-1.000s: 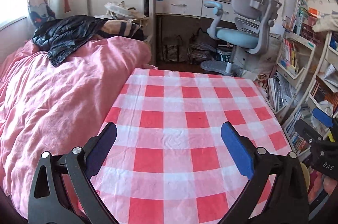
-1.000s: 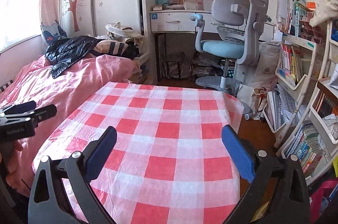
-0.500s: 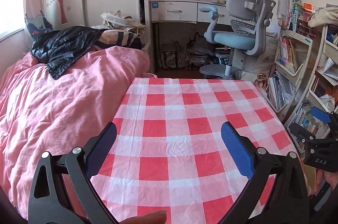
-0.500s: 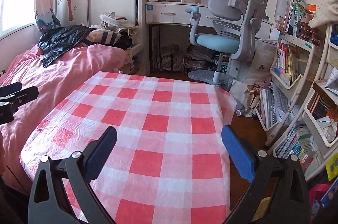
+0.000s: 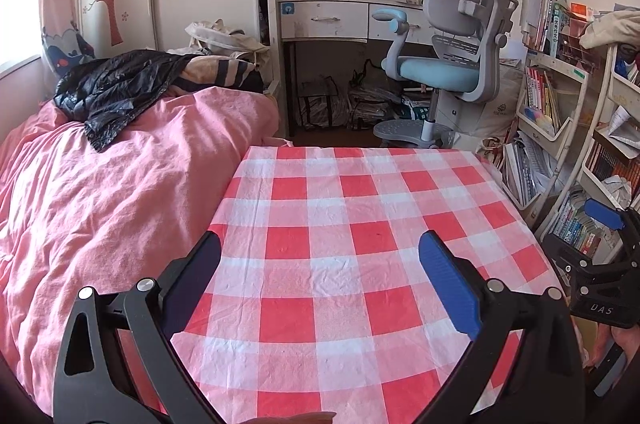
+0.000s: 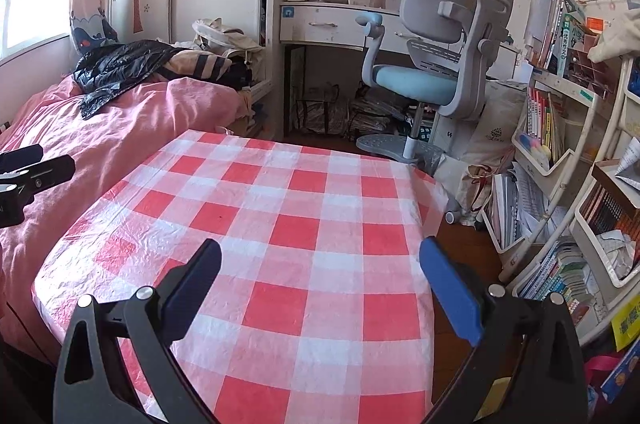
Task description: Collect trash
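1. Left gripper [image 5: 320, 276]: spread wide above the near half of the table [image 5: 360, 208], nothing between the blue pads [image 5: 448, 280].
2. Right gripper [image 6: 320, 280]: likewise spread wide over the table, holding nothing.
3. Seen from the left camera at the far right edge: the right gripper beside the table's right side, near the bookshelves [image 5: 560, 128]; a bit of a hand [image 5: 616, 340] under it.
4. Seen from the right camera at the far left edge: the left gripper's black tip over the pink bedding [image 6: 120, 128].
5. Table covered in a red-and-white checked cloth [image 6: 304, 232], slightly creased, with nothing lying on it.
6. Trash: none to be made out on the table in either view; cannot tell where it is.
7. Left of the table: a bed [image 5: 100, 192] touching the table's edge, with a black jacket [image 5: 116, 84] lying at its far end.
8. Beyond the table: a white desk [image 5: 328, 20] with drawers, and a grey chair [image 5: 452, 52] with a blue seat, turned sideways in front of it.
9. Under the desk: dark bags [image 6: 340, 112] on the floor.
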Tool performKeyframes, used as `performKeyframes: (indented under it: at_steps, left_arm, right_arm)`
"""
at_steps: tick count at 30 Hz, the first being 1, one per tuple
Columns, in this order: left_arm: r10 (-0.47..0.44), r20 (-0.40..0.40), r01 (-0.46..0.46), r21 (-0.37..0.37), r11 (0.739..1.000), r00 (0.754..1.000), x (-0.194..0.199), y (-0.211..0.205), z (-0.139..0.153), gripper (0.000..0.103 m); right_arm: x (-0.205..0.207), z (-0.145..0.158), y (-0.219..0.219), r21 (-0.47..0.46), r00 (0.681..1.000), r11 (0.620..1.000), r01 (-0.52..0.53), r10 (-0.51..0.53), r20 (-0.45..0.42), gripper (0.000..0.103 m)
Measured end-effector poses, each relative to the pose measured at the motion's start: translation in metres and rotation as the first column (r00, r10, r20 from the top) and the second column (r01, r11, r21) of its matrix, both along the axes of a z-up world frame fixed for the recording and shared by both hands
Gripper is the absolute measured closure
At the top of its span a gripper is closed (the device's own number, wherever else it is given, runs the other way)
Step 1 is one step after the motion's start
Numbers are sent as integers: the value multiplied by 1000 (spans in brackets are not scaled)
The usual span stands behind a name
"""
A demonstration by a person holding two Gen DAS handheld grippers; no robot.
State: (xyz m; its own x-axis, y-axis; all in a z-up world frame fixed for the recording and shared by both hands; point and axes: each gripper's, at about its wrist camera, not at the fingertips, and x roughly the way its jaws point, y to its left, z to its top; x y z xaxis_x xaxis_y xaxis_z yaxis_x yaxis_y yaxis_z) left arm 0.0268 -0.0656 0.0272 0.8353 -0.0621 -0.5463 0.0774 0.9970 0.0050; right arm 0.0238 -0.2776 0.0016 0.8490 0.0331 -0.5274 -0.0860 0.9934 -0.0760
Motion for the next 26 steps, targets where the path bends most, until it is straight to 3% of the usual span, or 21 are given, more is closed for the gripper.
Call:
performKeyframes:
  at_steps: [8,11,14,22,26]
  left_arm:
    - [-37,-30,35,-80,996,999,3,2,-5,7]
    - [-42,7,43,-121,992,999,-2,6,-6,7]
    - [-37,41,40,-77,996,998,-6,3,-2,7]
    - [-15,-2,15,37,999,1000,3,-3,-7,7]
    - [-32,-58,31,-19,999,998,9,2,-10,7]
  right_arm:
    - [0,1,0,3,1000,1000,0,0,2,8]
    - [0,1,0,3,1000,1000,0,0,3,8]
    - [-1,5,2,6,1000,1000,-3,3,16,8]
    - [-1,8,3,14,1000,1000,3,-4,28,8]
    - [-2,7,3,15,1000,1000,3,-3,31,8]
